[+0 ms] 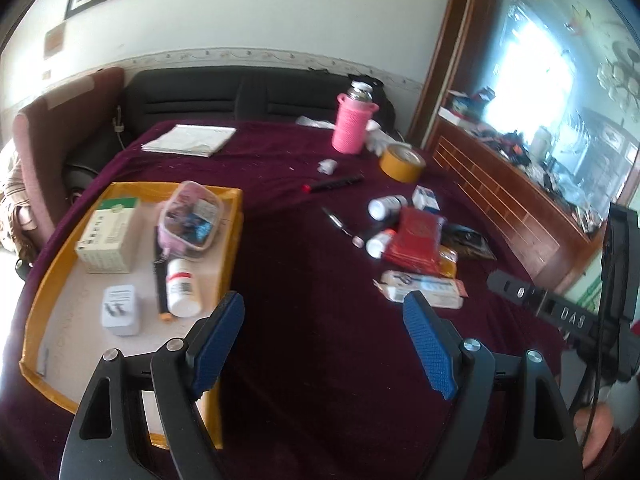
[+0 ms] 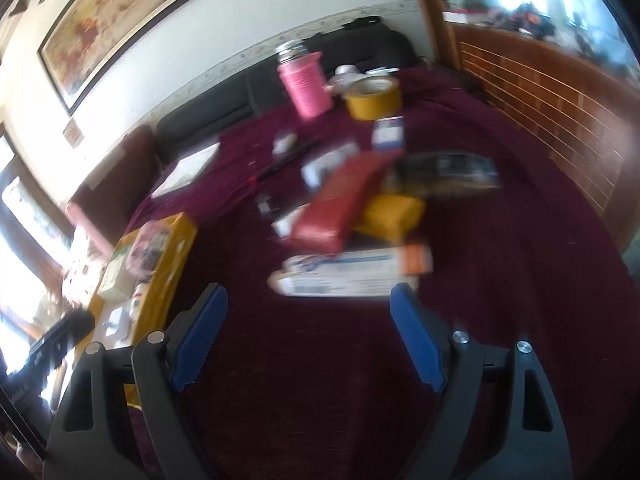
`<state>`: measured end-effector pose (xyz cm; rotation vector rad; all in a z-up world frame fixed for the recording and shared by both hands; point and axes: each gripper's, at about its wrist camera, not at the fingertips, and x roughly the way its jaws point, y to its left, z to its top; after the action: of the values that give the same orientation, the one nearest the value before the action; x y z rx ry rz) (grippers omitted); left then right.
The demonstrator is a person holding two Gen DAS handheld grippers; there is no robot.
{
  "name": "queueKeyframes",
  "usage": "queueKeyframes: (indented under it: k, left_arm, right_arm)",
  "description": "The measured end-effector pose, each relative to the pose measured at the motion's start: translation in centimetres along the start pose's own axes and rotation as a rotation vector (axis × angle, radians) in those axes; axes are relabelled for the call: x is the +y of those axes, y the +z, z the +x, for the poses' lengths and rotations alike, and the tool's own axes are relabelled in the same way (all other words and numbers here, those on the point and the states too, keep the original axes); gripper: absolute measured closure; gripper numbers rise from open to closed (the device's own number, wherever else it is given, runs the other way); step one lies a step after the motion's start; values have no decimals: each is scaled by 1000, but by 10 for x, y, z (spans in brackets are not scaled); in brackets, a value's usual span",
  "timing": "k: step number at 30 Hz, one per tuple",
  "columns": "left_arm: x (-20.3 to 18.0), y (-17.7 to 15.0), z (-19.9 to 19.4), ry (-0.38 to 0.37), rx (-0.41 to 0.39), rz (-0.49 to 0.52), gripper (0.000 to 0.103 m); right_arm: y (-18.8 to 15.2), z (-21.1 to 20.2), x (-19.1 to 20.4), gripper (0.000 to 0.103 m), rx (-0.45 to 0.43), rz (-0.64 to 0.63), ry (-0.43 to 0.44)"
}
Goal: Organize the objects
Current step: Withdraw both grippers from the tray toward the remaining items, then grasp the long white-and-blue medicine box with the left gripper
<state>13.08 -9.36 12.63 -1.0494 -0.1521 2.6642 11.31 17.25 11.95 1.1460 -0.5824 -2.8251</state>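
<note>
A matt, napped maroon cloth (image 1: 304,280) covers the table. At left, the shallow yellow tray (image 1: 236,216) looks like dull cardboard. The pink ribbed flask sleeve (image 1: 350,128), upper centre, carries a shiny metal cap. Upper right, the glossy brown wooden slatted panel (image 1: 492,196) gleams.

Your right wrist view is motion-blurred: the red packet (image 2: 340,204) and white pack (image 2: 344,278) labels are unreadable. Your left view's edge cuts off the yellow tray (image 1: 230,216).

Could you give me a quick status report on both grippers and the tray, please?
Left gripper open, empty. Right gripper open, empty. Yellow tray part filled; red packet and others loose on the cloth. Nothing blocking.
</note>
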Motion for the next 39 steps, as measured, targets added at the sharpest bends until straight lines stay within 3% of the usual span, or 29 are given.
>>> queueKeyframes:
  k: [8, 14, 16, 19, 22, 27, 30, 35, 37, 39]
  left_arm:
    - [-44, 2, 27, 18, 73, 101, 26]
    - [-59, -4, 80, 67, 143, 157, 26]
    - [-60, -5, 95, 27, 176, 145, 26]
    - [-69, 5, 114, -52, 144, 175, 26]
    - [-84, 18, 142, -45, 130, 259, 26]
    - [-95, 34, 201, -135, 227, 242, 27]
    - [-103, 27, 206, -275, 270, 191, 27]
    - [-136, -5, 179, -476, 396, 320, 27]
    - [-147, -11, 164, -459, 375, 410, 27]
    - [-156, -12, 156, -372, 320, 493, 26]
  right_arm:
    - [50, -12, -69, 19, -159, 72, -121]
    - [65, 30, -100, 19, -141, 154, -60]
    - [65, 43, -108, 20, -123, 159, -47]
    - [56, 51, -119, 20, -153, 187, -1]
    - [53, 58, -132, 20, -129, 238, 8]
    - [54, 52, -140, 20, -162, 252, 15]
    - [54, 58, -142, 20, -137, 261, 27]
    - [51, 66, -143, 20, -94, 268, 44]
    - [50, 66, -145, 20, -91, 278, 47]
    - [50, 64, -149, 20, -99, 295, 48]
